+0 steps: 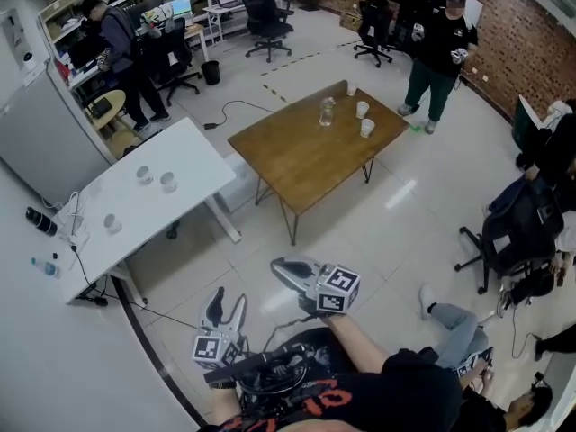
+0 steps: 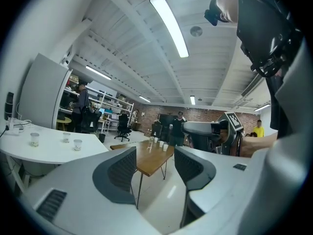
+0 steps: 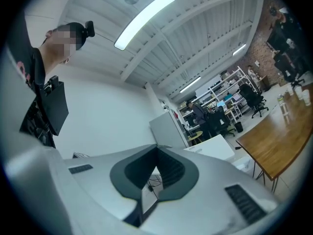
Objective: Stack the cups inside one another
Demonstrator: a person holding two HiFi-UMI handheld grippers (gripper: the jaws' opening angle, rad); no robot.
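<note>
A wide office with a pale tiled floor point(image 1: 270, 250) and a brick wall point(image 1: 522, 52), seen steeply from above. A wooden table point(image 1: 306, 156) stood near the middle of the room. A white table point(image 1: 193, 156) stood just to its left, next to a tall grey cabinet point(image 1: 45, 142).

One person point(image 1: 439, 57) in a dark top stood at the far right corner of the wooden table. Another person point(image 1: 121, 52) stood at the shelves at the far left. Black office chairs point(image 1: 267, 16) were parked along the back.

At the bottom of the head view, close to the wearer's body, were both grippers, well apart from either table. The right gripper point(image 1: 279, 266) pointed to the left. In its own view its jaws were pressed together at the tips, with nothing between them. The left gripper point(image 1: 227, 302) sat lower and to the left. In its own view its jaws stood apart with a moderate gap. Nothing was between them, and only the distant wooden table showed through.

Three white cups point(image 1: 363, 109) stood at the far end of the wooden table, near each other but not stacked. A clear container point(image 1: 327, 112) stood just left of them. Three small clear cups point(image 1: 167, 182) stood separately on the white table, two close together and one nearer its front edge.
</note>
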